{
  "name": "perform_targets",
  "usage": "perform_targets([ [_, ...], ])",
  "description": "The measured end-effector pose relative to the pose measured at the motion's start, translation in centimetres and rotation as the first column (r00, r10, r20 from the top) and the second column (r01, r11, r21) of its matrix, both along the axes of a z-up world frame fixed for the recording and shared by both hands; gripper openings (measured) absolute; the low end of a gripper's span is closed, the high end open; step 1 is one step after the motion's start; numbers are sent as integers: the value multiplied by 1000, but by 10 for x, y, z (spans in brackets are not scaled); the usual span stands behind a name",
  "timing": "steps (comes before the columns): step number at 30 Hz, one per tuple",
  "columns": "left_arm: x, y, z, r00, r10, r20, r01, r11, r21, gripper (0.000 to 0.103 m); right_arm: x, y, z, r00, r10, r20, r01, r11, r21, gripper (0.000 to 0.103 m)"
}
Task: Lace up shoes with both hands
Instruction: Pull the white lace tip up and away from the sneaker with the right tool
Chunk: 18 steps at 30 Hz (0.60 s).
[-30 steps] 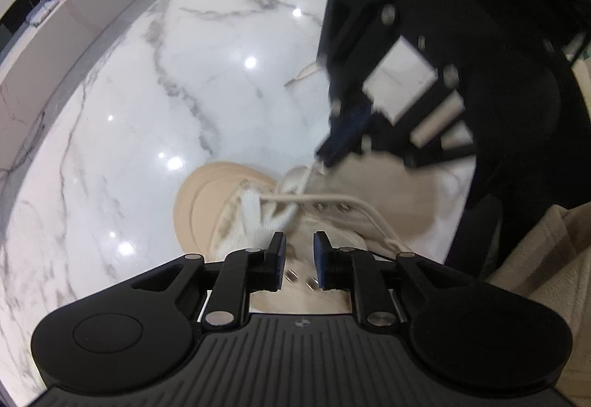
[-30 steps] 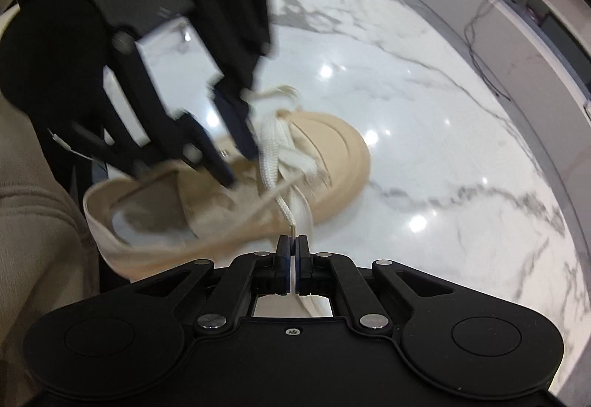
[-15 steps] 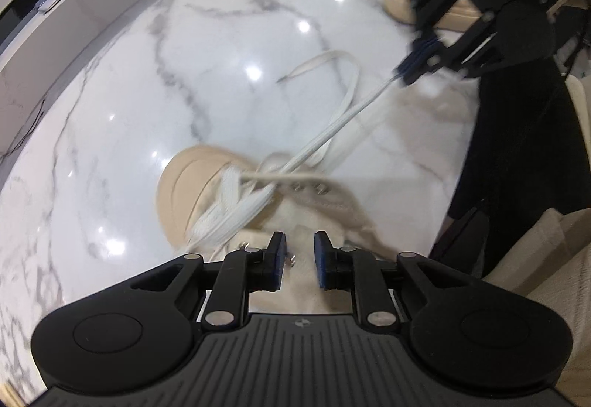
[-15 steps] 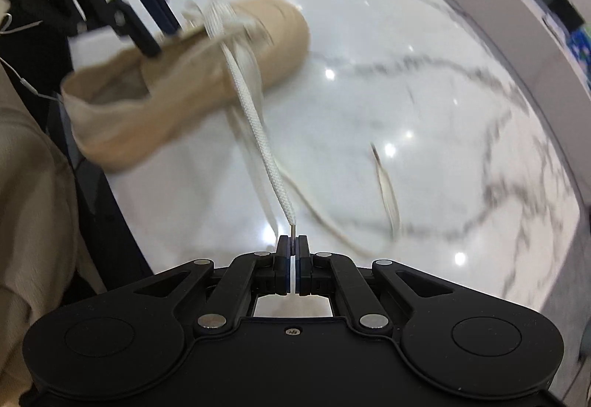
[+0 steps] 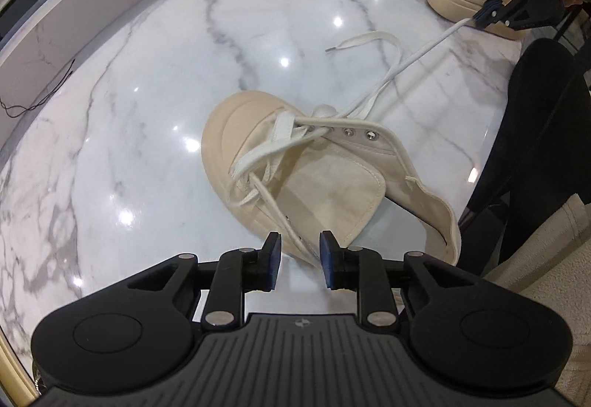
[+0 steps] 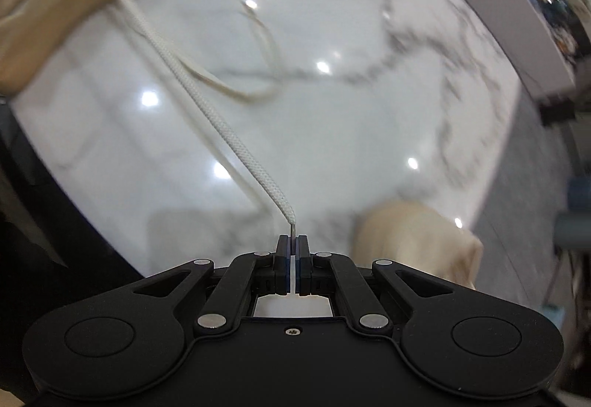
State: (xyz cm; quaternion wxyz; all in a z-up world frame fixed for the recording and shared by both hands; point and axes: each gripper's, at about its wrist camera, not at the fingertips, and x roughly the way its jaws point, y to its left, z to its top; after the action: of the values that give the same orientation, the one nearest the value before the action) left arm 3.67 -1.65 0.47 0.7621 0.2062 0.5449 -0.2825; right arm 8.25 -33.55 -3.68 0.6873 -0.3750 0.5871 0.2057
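Shoelace (image 6: pixel 221 119) stretches taut from beige shoe (image 5: pixel 295 163), its tip clenched in right tongs (image 6: pixel 292 247); left tongs (image 5: pixel 297 253) opening, gripping nothing.

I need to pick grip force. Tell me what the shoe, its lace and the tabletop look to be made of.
Shoe: beige woven canvas by its matte, stitched upper; the smooth toe cap looks like rubber; metal eyelets glint.
Lace: white braided textile, weave plainly visible, ending in a thin hard tip, metal or plastic.
Tabletop: white grey-veined marble or a marble-look slab, polished, since it mirrors the ceiling lights.
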Motion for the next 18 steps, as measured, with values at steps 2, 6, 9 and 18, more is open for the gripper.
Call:
perform_targets([
  [2, 1, 0, 0, 1000, 2, 2, -2, 1000, 0, 23, 1, -12, 2, 999, -20, 26, 21, 998, -63, 1],
  [6, 2, -2, -1, 1000, 3, 6, -3, 1000, -3, 23, 8, -35, 9, 994, -90, 57, 95, 992, -87, 1],
  [9, 2, -5, 0, 1000, -5, 14, 5, 1000, 3, 23, 9, -35, 13, 994, -93, 53, 97, 993, -64, 1],
  [18, 1, -8, 2, 999, 14, 36, -13, 999, -31, 23, 24, 15, 25, 999, -26, 19, 23, 989, 144, 2],
])
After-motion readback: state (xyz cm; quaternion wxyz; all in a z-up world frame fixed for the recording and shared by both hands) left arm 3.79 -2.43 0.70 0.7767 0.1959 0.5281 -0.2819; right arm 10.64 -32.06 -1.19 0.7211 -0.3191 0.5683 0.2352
